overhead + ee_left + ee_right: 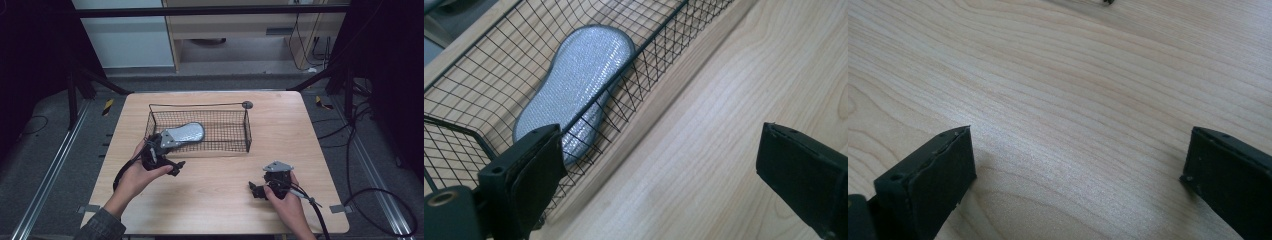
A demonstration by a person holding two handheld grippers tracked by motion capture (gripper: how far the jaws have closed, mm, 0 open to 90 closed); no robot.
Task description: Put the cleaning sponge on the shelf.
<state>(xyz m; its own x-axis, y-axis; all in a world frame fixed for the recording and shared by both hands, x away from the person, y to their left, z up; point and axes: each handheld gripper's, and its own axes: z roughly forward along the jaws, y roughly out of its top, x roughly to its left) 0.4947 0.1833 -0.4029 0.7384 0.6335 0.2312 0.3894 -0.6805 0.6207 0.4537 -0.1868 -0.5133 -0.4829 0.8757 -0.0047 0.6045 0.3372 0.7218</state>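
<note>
You work at a pale wood table (225, 200) on a grey floor, dark frame bars at both sides. There is one wire basket (235, 132) holding one silver pad (186, 133) at its left end, and your two grippers: the left gripper (167, 162) just before the basket, jaws spread, the right gripper (260, 189) near the front edge, jaws spread over bare wood. The left gripper's grey plate covers the pad's near end.

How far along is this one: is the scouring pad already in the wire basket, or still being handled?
Done: the silver scouring pad lies inside the wire basket, against its near wall. In hand: nothing; the left tool is open just outside that wall, and the right tool is open over bare table. Left: apparently only pulling the hands away.
</note>
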